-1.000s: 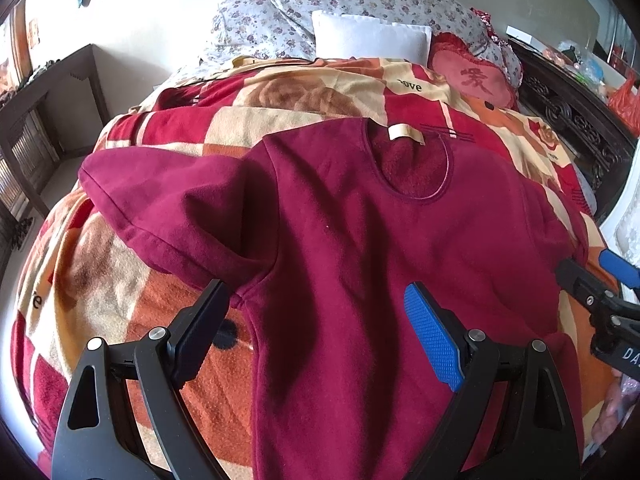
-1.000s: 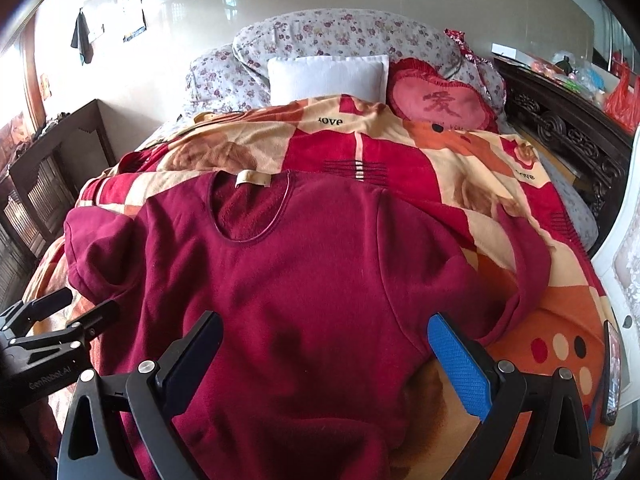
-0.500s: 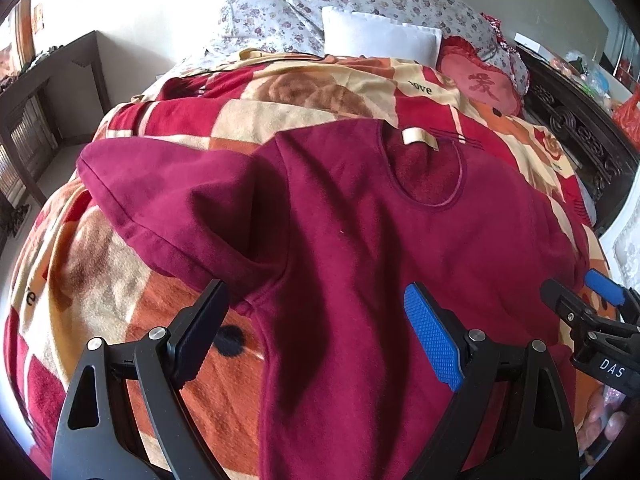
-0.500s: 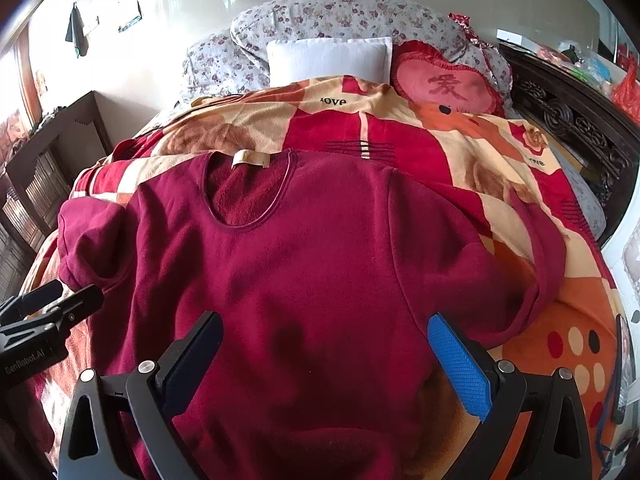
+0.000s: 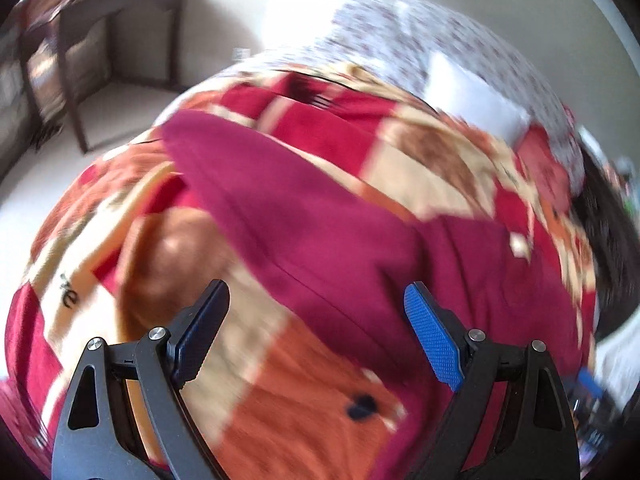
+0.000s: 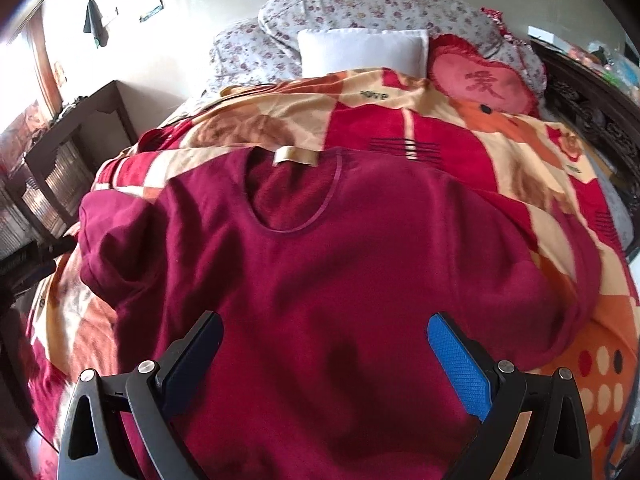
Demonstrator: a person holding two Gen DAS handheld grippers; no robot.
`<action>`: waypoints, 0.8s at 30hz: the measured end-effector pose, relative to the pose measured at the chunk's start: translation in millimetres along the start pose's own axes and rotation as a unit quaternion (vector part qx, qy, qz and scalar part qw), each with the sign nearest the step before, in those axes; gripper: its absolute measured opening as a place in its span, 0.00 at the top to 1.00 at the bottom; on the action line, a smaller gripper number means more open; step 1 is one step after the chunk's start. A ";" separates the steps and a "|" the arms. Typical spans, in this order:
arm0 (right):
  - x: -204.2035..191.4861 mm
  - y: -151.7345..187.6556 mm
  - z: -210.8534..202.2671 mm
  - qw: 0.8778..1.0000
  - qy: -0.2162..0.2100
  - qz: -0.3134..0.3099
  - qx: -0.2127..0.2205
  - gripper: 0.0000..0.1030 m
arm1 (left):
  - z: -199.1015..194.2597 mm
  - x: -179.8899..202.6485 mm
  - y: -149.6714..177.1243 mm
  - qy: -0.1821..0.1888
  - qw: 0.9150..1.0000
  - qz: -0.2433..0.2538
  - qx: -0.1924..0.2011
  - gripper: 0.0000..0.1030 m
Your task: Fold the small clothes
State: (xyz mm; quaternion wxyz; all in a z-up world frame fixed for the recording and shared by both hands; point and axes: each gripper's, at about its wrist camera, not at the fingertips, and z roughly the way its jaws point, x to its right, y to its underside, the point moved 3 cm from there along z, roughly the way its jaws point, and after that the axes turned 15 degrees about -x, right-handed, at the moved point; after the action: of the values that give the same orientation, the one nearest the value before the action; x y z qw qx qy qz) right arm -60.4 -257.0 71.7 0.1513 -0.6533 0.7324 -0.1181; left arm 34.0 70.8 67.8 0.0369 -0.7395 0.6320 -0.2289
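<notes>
A dark red long-sleeved top (image 6: 340, 264) lies spread face up on the patterned blanket (image 6: 400, 120), neck hole and beige label (image 6: 294, 156) toward the pillows. My right gripper (image 6: 324, 344) hovers open over the top's lower chest, nothing between its fingers. The left wrist view is blurred and tilted: my left gripper (image 5: 316, 312) stands open above the top's left sleeve (image 5: 260, 184) and the blanket (image 5: 304, 408) beside it, holding nothing. The right sleeve (image 6: 576, 280) curves along the blanket's right side.
Floral pillows (image 6: 360, 4), a white pillow (image 6: 362, 50) and a red heart cushion (image 6: 482, 84) sit at the bed's head. A dark wooden table (image 5: 104, 28) stands left of the bed over pale floor (image 5: 60, 164). Carved dark furniture (image 6: 600, 108) runs along the right.
My left gripper has swung quickly to the left, from over the top's body to over its left sleeve, blurring its view. The right gripper has moved slightly forward over the top.
</notes>
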 end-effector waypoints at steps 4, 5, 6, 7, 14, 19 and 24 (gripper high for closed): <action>-14.3 -10.4 7.2 1.000 -0.009 -0.013 -0.010 0.01 | 8.1 -47.9 -33.9 0.011 0.997 -0.075 0.018 0.13; -18.6 -13.5 8.9 1.000 -0.012 -0.016 -0.013 0.01 | 10.6 -56.3 -41.1 0.010 0.996 -0.087 0.022 0.14; -22.0 -16.1 10.3 1.000 -0.013 -0.019 -0.014 0.01 | 13.8 -65.8 -49.5 0.010 0.995 -0.099 0.024 0.15; -25.0 -18.1 11.2 1.000 -0.013 -0.022 -0.014 0.01 | 19.3 -74.6 -57.5 0.014 0.993 -0.113 0.021 0.16; -40.3 -27.5 22.5 0.999 -0.014 -0.036 -0.029 0.01 | 62.7 -99.3 -92.5 0.051 0.986 -0.157 -0.012 0.33; -42.9 -27.4 30.4 0.998 -0.021 -0.034 -0.040 0.01 | 86.6 -110.4 -99.5 0.058 0.983 -0.173 -0.016 0.74; -34.3 -26.5 29.3 0.999 -0.024 -0.025 -0.040 0.01 | 57.0 -91.6 -97.4 0.067 0.988 -0.138 0.009 0.93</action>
State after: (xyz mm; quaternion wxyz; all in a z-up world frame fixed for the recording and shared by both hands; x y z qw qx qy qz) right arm -21.5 -225.4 56.7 0.1398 -0.6792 0.7164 -0.0771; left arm 136.5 163.8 23.7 -0.0307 -0.8022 0.5232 -0.2860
